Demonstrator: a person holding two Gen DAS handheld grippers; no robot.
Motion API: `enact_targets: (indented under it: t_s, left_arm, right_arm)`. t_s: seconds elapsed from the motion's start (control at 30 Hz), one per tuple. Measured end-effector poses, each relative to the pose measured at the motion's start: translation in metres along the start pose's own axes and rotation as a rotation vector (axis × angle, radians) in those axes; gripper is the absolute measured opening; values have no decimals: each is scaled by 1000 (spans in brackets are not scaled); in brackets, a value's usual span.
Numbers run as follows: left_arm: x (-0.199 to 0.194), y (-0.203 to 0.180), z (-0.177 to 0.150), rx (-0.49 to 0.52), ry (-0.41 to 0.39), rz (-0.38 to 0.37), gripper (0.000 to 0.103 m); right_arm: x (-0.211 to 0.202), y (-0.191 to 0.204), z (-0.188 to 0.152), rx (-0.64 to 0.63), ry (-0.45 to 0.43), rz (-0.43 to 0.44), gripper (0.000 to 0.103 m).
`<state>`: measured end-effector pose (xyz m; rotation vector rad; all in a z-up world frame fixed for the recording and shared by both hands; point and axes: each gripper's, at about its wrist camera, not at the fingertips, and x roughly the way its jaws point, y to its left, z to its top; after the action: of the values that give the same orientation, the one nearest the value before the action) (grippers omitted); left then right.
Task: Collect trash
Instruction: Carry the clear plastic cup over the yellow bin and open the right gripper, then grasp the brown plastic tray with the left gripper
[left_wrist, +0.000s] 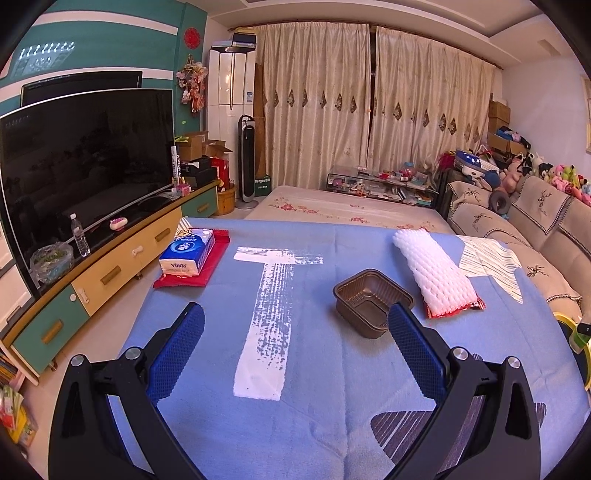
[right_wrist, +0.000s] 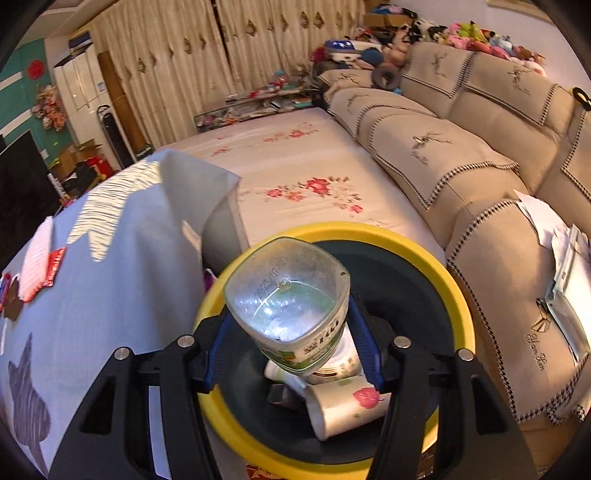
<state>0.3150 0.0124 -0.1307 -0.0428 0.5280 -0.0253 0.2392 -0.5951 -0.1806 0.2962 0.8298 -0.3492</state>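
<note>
Right gripper (right_wrist: 290, 332): clamped on a clear plastic bottle with a green label (right_wrist: 288, 306), base toward the camera.
Bottle position: above the yellow-rimmed round bin with a dark liner (right_wrist: 436, 266), beside the bench.
Bin contents: white paper cups (right_wrist: 343, 402).
Left gripper (left_wrist: 295, 347): released, jaws wide, empty, over the blue-cloth bench (left_wrist: 207, 325).
Bench trash: brown rectangular plastic tray (left_wrist: 369, 299) beside the right blue finger pad (left_wrist: 413, 350); white foam net sleeve (left_wrist: 432, 273) beyond.

1. The clear plastic bottle (right_wrist: 291, 306) hides much of the yellow-rimmed bin's (right_wrist: 436, 258) contents.
2. The brown plastic tray's (left_wrist: 369, 299) near corner sits behind a blue pad.
3. The bottle's label print is unreadable.
</note>
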Motion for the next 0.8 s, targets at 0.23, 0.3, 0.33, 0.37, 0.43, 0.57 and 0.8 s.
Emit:
enact_targets:
  t_s: [0.23,0.3,0.33,0.37,0.43,0.57,0.8]
  left_arm:
    - [2,-4,-1,16,10,-9,98]
    - [3,-6,-2,21,15,-16,98]
    - [3,-7,-2,22,22,-30,98]
    - [4,-8,-3,23,29,-45,98]
    - [6,-14,-4,37,49,-72,98]
    - [7,-33,-4,101,84,-93,98]
    - [25,-62,11,186,160,-168,98]
  right_arm:
    - [2,-4,-1,11,-28,-23,63]
    - [-1,1,-1,-1,-36,-26,64]
    - [-3,5,0,-2,-38,-24,64]
    - [-4,6,-1,-3,-41,-18,65]
    - [-7,9,-1,-4,-41,-9,66]
    - [-13,13,-4,-9,-48,4,66]
    - [-25,11,-5,-9,-73,34,69]
